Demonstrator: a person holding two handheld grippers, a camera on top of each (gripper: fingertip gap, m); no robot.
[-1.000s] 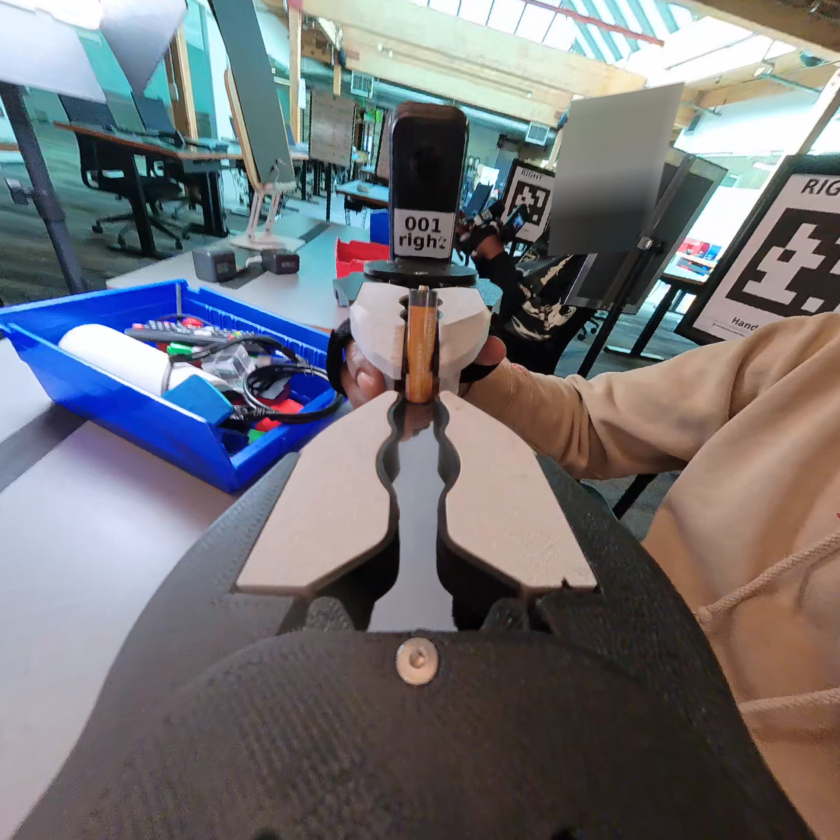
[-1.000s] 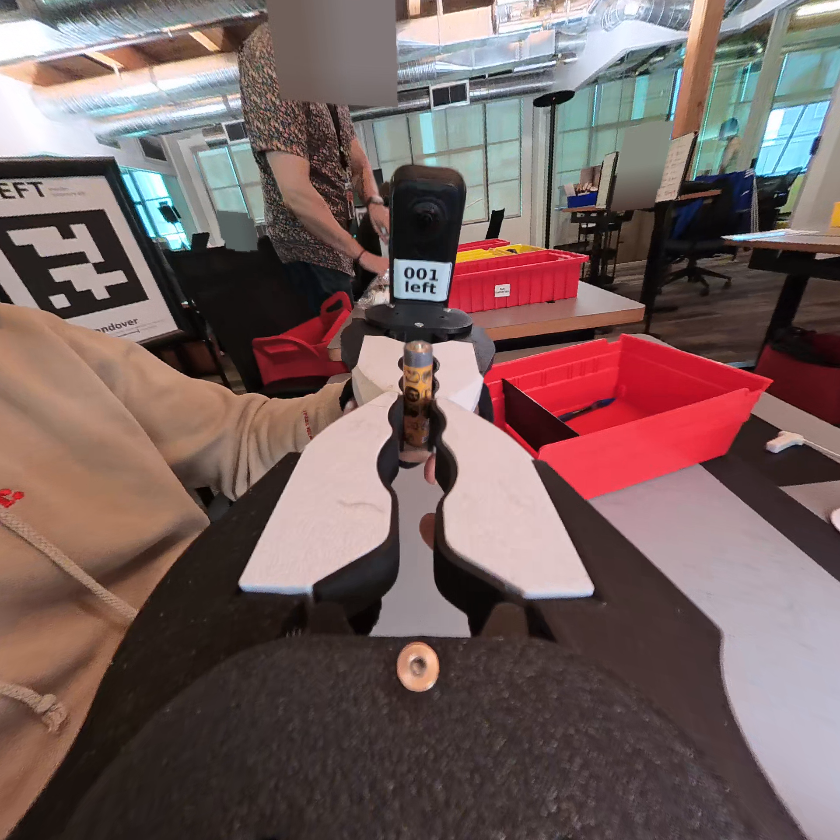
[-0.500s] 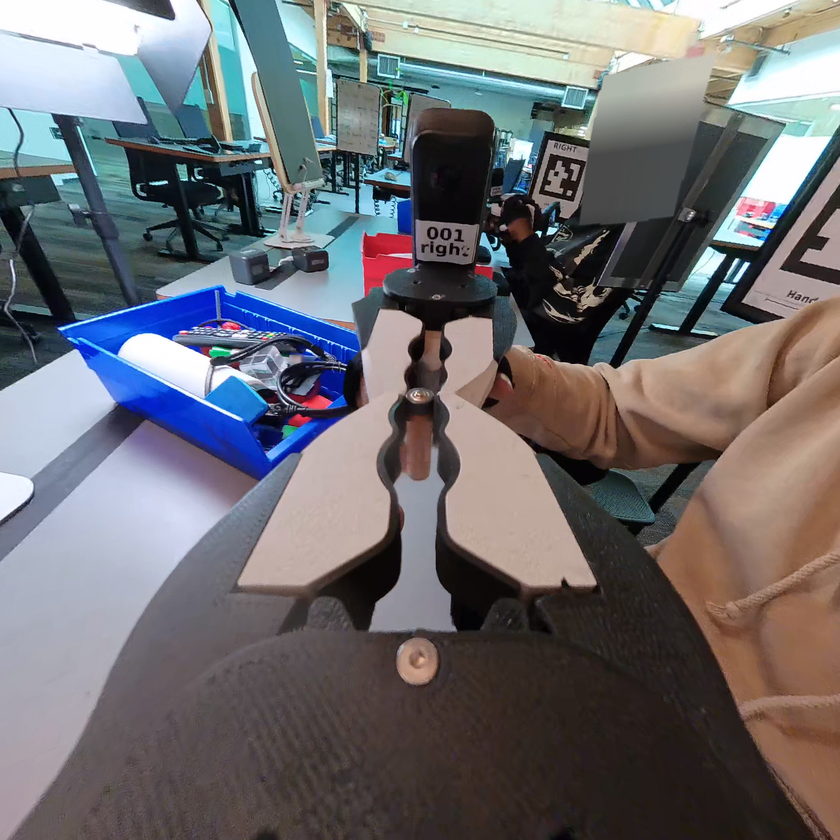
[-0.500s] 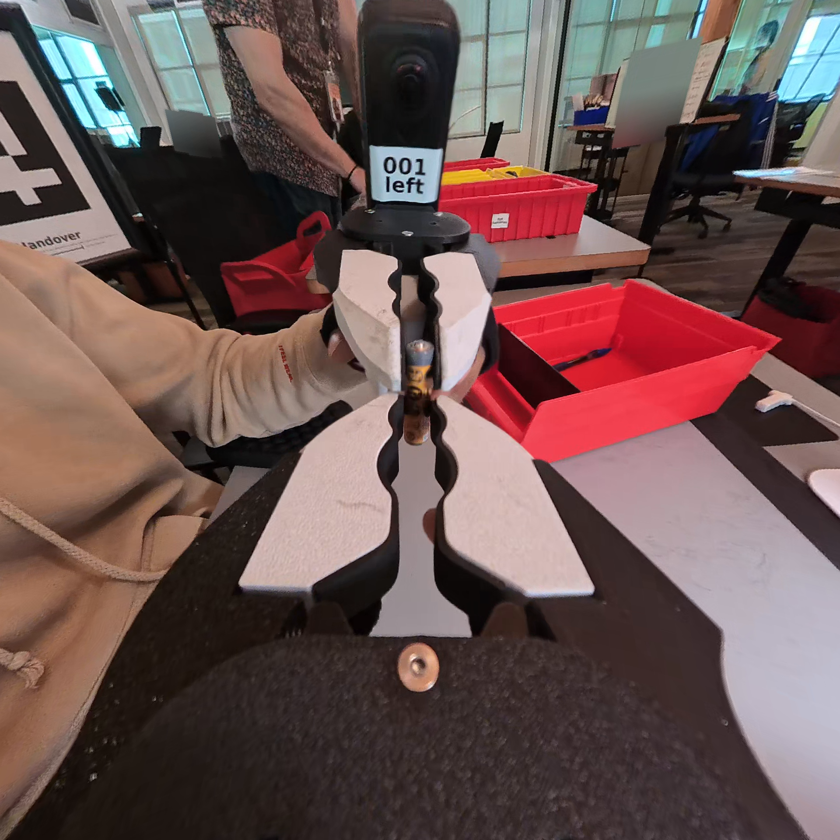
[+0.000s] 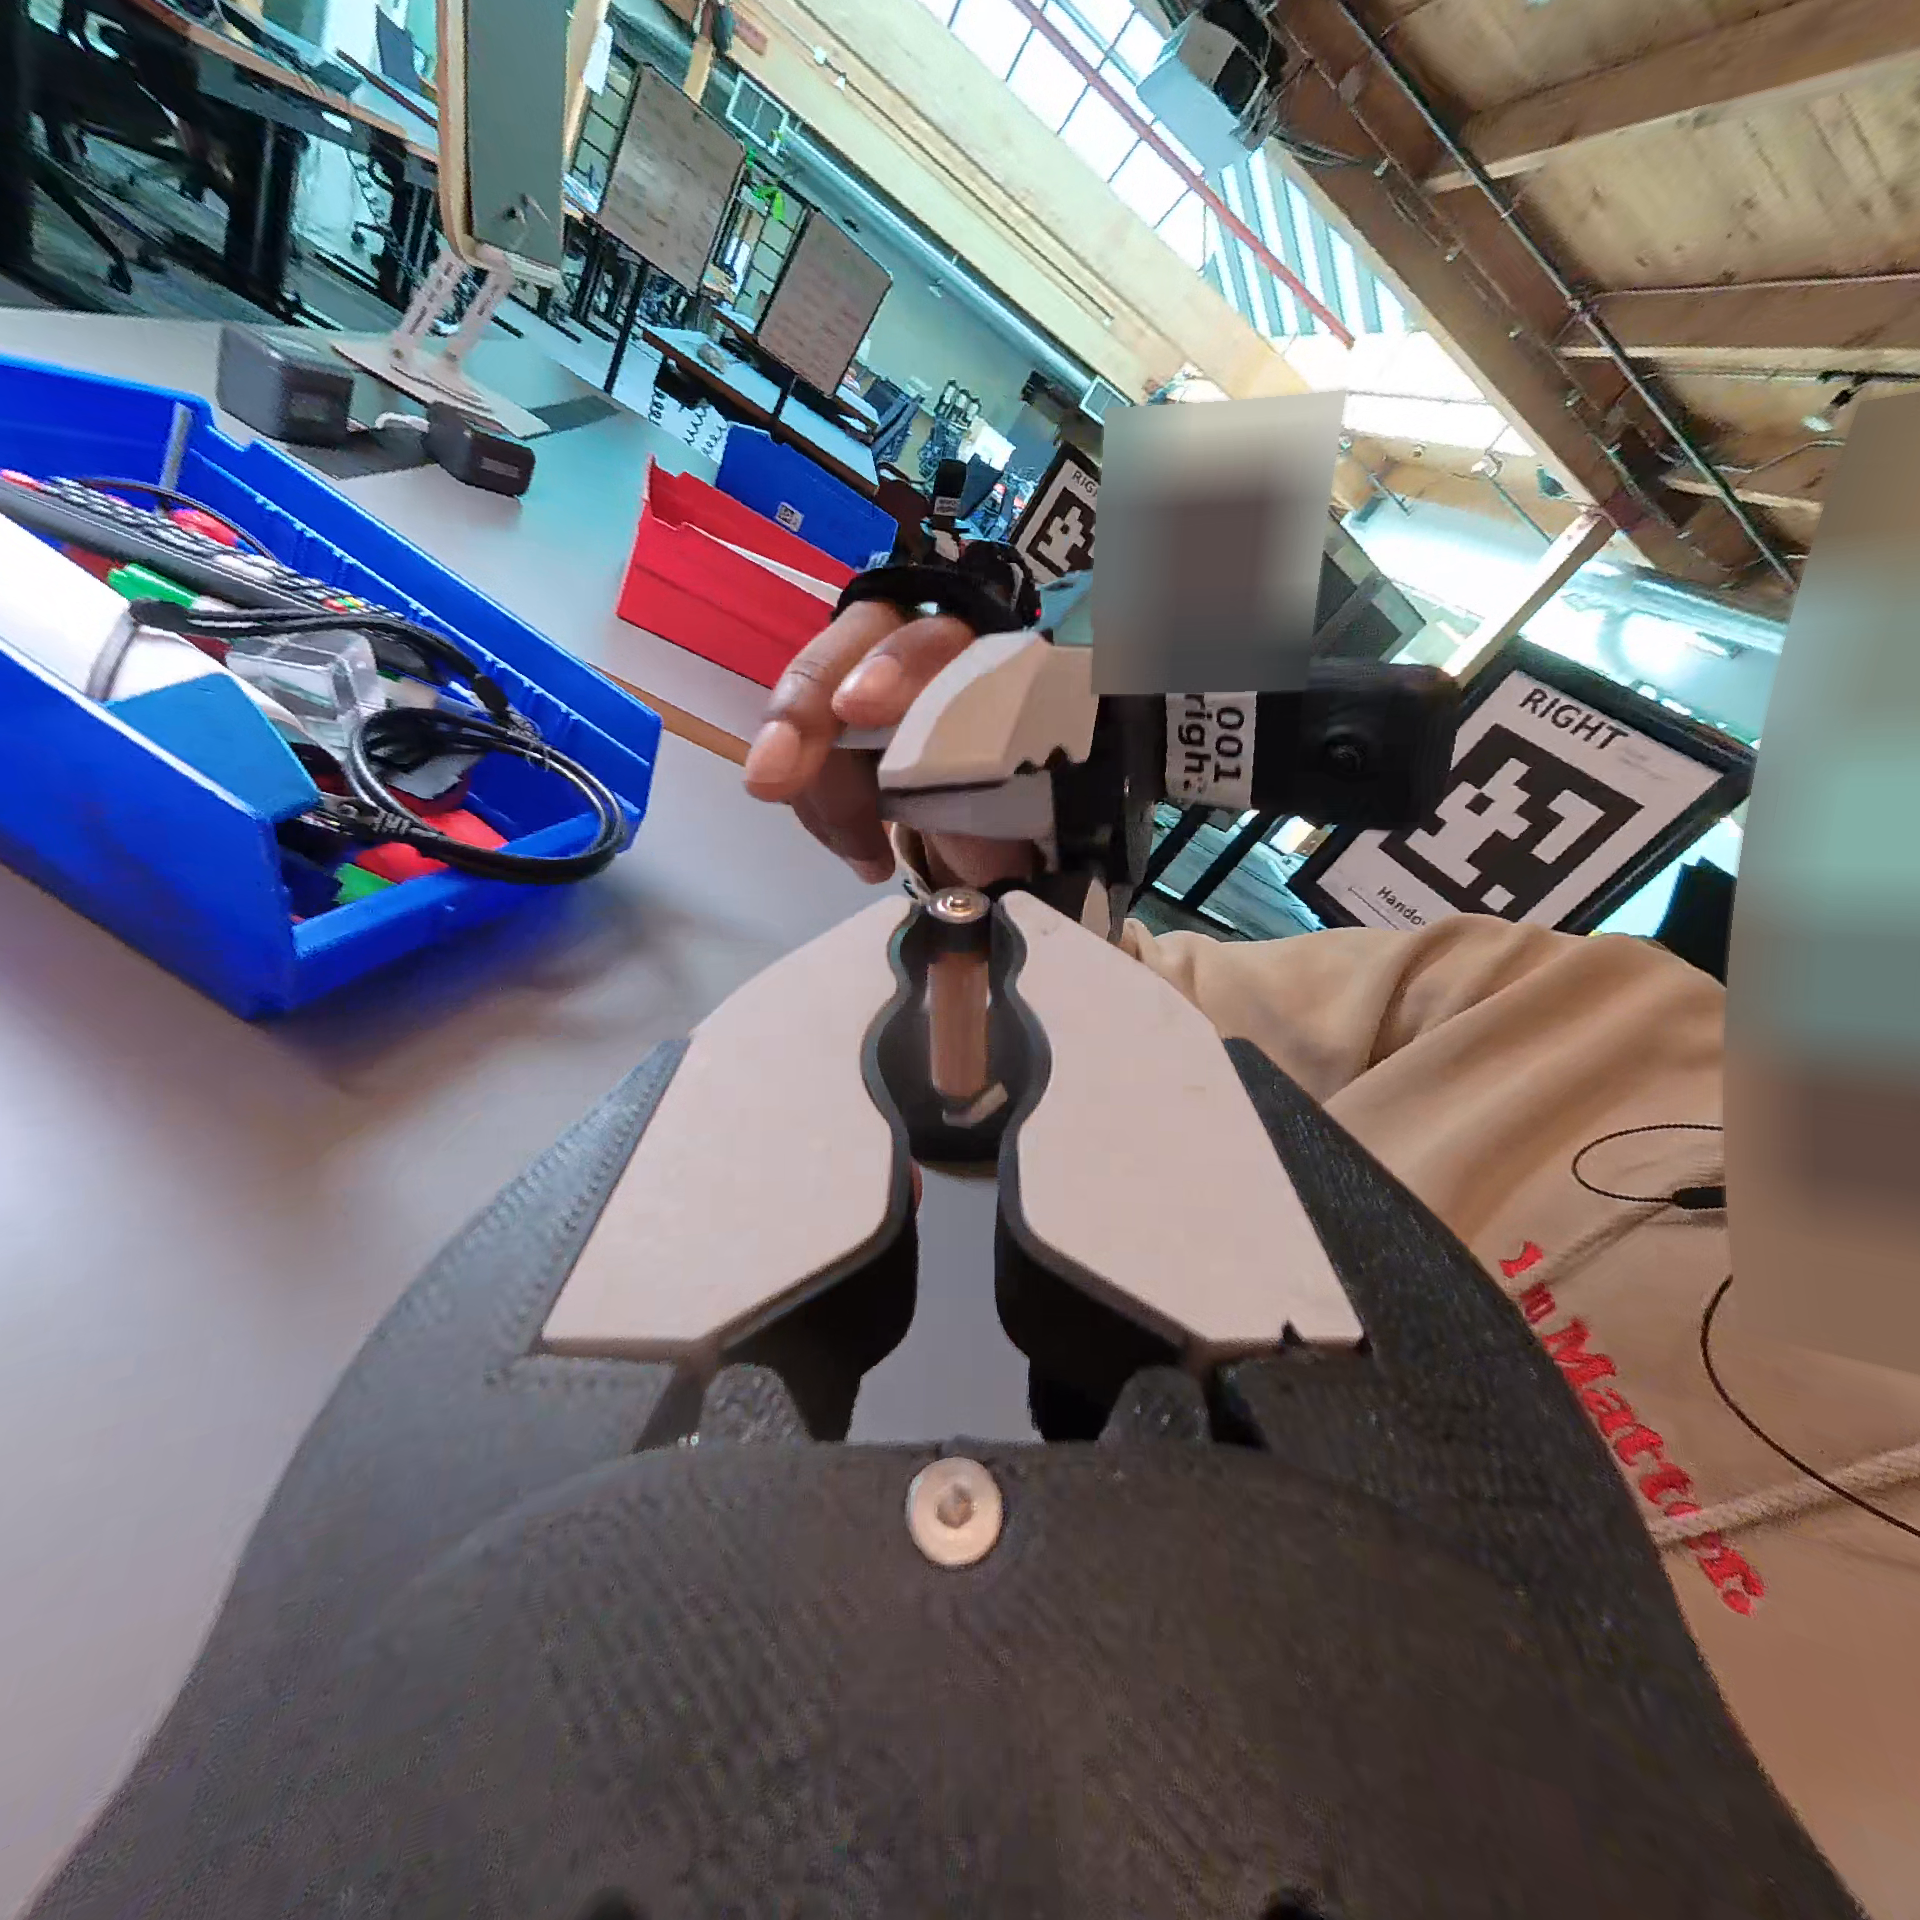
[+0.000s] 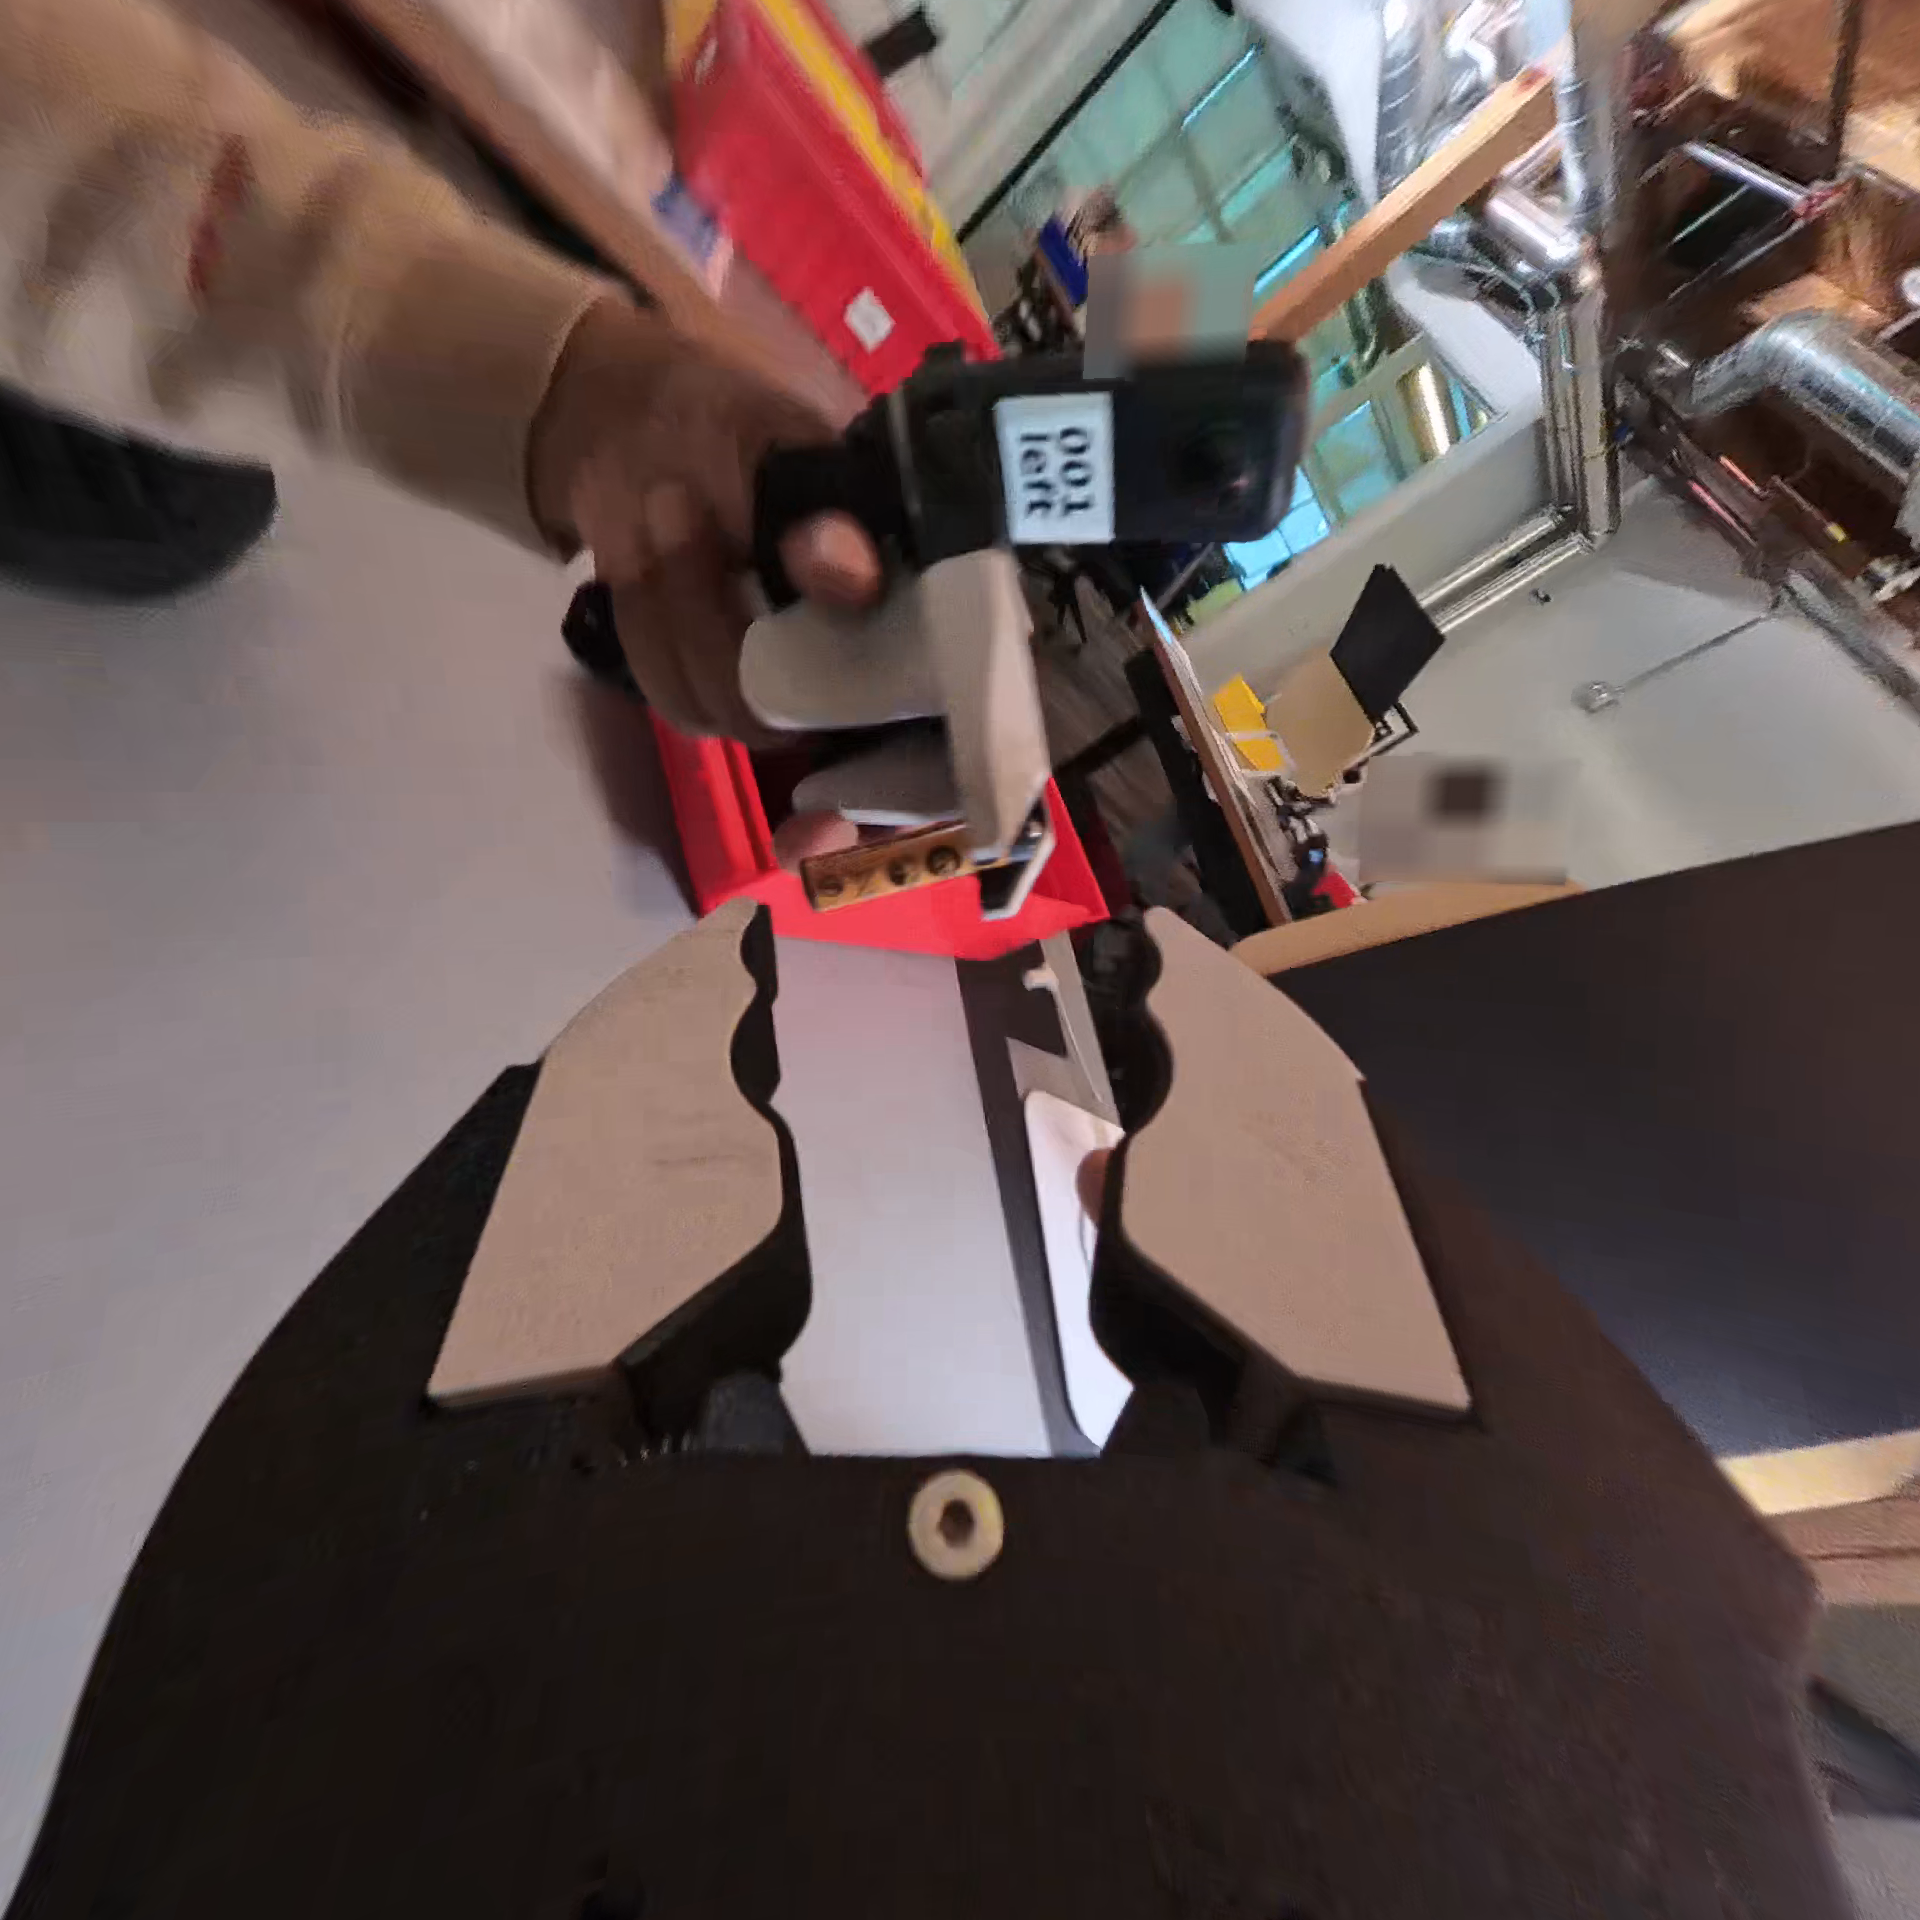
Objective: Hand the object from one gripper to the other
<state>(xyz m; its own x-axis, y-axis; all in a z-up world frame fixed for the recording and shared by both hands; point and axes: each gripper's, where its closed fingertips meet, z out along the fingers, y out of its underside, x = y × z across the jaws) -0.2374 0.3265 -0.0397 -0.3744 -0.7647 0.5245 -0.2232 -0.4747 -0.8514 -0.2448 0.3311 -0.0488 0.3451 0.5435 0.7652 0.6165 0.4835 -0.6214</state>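
The object is a copper-coloured battery [image 5: 956, 1023]. My left gripper [image 5: 956, 914] is shut on it, with the battery lying lengthwise between the fingers and its metal end at the tips. In the right wrist view the left gripper [image 6: 1003, 873] is rolled on its side a little ahead, and the battery [image 6: 894, 868] sticks out of it to the left. My right gripper [image 6: 951, 935] is open and empty, just short of the battery and not touching it. It also shows in the left wrist view [image 5: 966, 769], rolled sideways beyond my left fingertips.
A blue bin [image 5: 312, 935] holding cables, a remote and a white roll stands on the grey table at the left. A red bin [image 5: 717, 603] sits farther back. Another red bin [image 6: 935, 920] lies behind the left gripper. A person's beige sleeve [image 5: 1455, 1039] is at the right.
The right gripper was shut on the battery. The left gripper closed on it, then the right opened and let go. Both grippers have rolled and drawn slightly apart.
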